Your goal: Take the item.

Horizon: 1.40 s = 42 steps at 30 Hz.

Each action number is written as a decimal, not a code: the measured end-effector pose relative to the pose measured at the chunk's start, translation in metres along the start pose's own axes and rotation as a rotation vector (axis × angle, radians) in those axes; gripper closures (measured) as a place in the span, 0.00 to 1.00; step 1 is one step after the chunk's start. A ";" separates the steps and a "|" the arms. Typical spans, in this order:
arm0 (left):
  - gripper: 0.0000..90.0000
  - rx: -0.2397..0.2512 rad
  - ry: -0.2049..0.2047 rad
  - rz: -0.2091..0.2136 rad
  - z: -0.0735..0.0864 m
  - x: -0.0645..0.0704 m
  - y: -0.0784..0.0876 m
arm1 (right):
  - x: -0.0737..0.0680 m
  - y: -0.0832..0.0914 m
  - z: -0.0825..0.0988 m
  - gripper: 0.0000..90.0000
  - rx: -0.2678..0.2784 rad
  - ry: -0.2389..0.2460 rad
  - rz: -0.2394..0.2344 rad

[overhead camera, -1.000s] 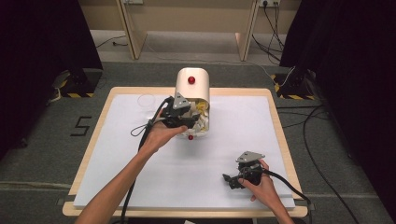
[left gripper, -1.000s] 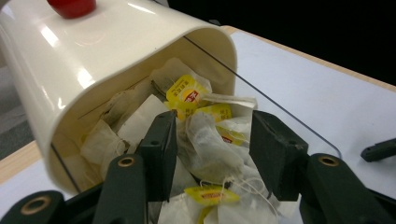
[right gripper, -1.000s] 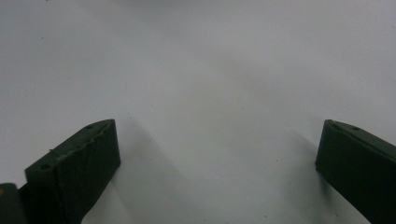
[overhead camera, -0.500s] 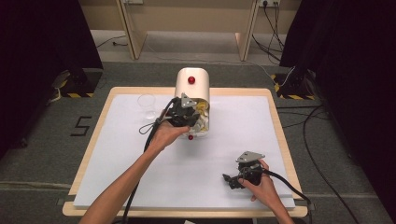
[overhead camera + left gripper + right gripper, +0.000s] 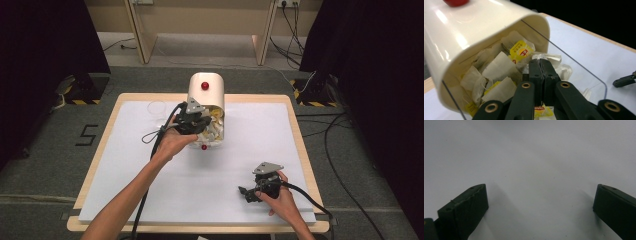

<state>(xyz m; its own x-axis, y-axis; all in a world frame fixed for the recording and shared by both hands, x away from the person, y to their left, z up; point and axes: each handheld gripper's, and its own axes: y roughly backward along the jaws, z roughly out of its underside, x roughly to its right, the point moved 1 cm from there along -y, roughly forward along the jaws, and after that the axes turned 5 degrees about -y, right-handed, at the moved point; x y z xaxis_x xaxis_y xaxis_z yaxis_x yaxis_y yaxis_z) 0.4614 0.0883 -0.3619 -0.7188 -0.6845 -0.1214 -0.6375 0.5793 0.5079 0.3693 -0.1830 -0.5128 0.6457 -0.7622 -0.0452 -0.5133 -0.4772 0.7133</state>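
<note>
Left hand-held gripper [image 5: 539,65] inside dispenser [image 5: 474,37] mouth

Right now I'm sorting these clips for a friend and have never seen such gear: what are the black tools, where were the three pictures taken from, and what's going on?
A person at a table holds a black two-jaw tool in each hand. The high view looks down on the white-covered wooden table. The other two pictures come from cameras riding on each tool, looking along its jaws.

The left hand-held gripper reaches into the open front of a cream rounded plastic tea-bag dispenser with a red knob. Its jaws have just been closing and now meet among the paper tea bags with yellow tags; whether one is pinched between them is hard to tell.

The right hand-held gripper rests near the table's front edge, jaws wide apart over bare white surface, holding nothing.
</note>
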 end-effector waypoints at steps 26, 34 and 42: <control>0.97 0.150 0.013 0.052 -0.023 -0.019 0.080 | 0.000 0.000 0.000 0.00 -0.003 0.001 -0.001; 0.97 0.163 0.058 0.011 -0.013 -0.043 0.100 | 0.000 0.000 0.000 0.00 -0.003 0.001 0.000; 0.97 0.176 0.105 -0.077 -0.006 -0.074 0.114 | 0.000 0.000 0.000 0.00 -0.003 0.001 0.000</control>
<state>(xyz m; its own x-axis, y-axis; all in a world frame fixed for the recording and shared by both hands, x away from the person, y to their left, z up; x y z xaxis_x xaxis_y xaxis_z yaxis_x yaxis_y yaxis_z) 0.4434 0.2030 -0.2900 -0.6393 -0.7666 -0.0602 -0.7346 0.5857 0.3425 0.3694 -0.1831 -0.5128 0.6464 -0.7617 -0.0450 -0.5113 -0.4762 0.7154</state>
